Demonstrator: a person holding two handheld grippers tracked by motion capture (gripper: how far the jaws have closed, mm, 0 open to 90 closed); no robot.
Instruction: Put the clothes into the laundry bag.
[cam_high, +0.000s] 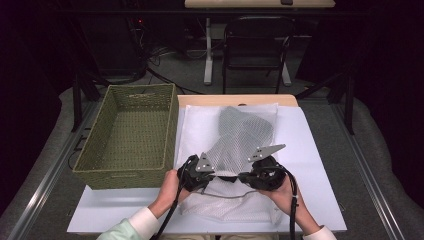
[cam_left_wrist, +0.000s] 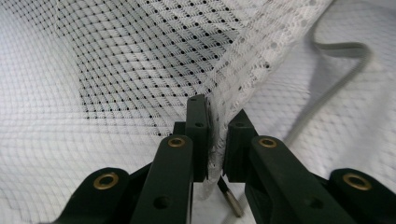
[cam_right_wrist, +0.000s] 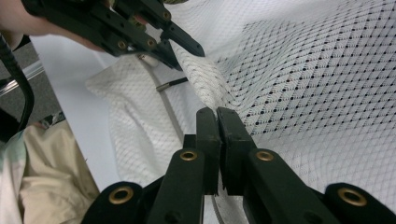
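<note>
Now both grippers pinch the near edge of the white mesh laundry bag lying on the white table: left gripper and right gripper. Folding seems barely begun; the green woven basket probably awaits it.

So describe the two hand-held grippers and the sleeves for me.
Both are black. The left hand-held gripper and right hand-held gripper each carry a grey three-cornered plate and brass-ringed pivots. A black cable trails from each. The sleeves are pale green with white cuffs.
</note>
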